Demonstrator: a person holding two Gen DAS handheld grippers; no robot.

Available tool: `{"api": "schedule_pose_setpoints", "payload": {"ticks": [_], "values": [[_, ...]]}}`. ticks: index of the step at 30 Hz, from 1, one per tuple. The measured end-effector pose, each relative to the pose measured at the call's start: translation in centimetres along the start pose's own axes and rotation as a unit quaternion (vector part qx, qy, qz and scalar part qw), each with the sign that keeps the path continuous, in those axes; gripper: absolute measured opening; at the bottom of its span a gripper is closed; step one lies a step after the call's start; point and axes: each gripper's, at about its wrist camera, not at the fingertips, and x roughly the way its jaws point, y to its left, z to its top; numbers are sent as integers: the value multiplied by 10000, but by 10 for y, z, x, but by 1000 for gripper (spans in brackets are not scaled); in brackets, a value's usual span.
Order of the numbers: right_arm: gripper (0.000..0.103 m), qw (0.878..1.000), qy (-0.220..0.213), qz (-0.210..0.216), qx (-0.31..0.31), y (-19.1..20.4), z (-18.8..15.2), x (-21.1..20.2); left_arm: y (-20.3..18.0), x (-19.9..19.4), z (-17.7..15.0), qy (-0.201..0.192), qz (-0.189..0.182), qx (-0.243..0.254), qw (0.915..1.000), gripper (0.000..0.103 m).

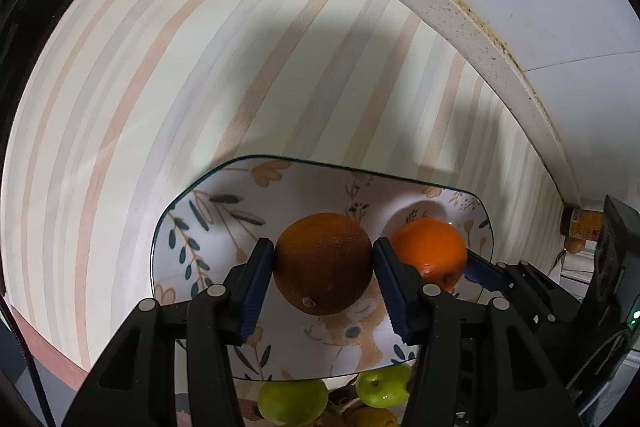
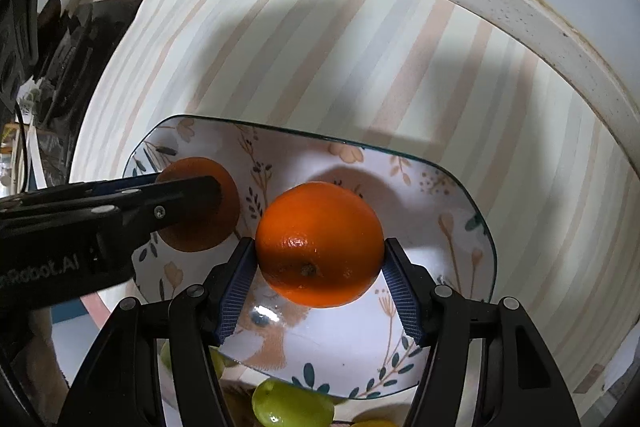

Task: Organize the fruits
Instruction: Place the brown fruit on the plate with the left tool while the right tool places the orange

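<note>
Pinching the dull orange [image 1: 323, 263], the left tongs [image 1: 323, 281] hang over the floral plate [image 1: 208, 223]; the right tongs [image 2: 319, 277] clamp the bright orange [image 2: 319, 244].

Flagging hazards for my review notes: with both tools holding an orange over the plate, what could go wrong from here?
1. The left tool and right tool sit close together; the dark orange and bright orange could bump on release.
2. Both are round and may roll across the glossy plate.
3. Green fruits lie just below the plate's near edge; a runaway orange could knock them.
</note>
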Motion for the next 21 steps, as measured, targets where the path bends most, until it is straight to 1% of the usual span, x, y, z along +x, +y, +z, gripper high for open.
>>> {"api": "schedule_pose_setpoints", "payload": {"ticks": [3,5,6,7,9,10,11,12,14,16,19,21], "values": [[67,10000,81,8,1,1,4,1,-2,1,5,112,-3,-26,9999,50],[72,9999,118,107,65,2,6,2,-4,2,7,163,40,-64,9998,50],[82,9997,135,156,120,0,6,0,-5,1,11,166,74,-63,9998,50],[90,9997,133,145,154,1,7,-2,-6,0,11,150,117,-59,9998,50],[90,9996,126,137,226,-6,0,-11,-8,-4,12,97,150,-50,9998,51],[91,9994,146,99,299,-8,-2,-14,-8,-8,11,53,222,-28,9997,53],[91,9991,177,55,377,-11,-4,-17,-9,-11,11,1,328,10,9995,62],[91,9989,194,30,430,-14,-6,-19,-10,-14,12,-35,384,42,9992,74],[92,9984,224,-3,517,-15,-10,-23,-14,-22,9,-129,556,148,9983,84],[92,9980,266,-54,577,-18,-17,-28,-16,-29,5,-227,747,260,9966,85],[92,9976,319,-136,600,-20,-29,-34,-16,-40,-6,-348,918,374,9945,85],[92,9976,314,-178,598,-22,-38,-39,-16,-46,-14,-394,954,390,9939,85]]}}
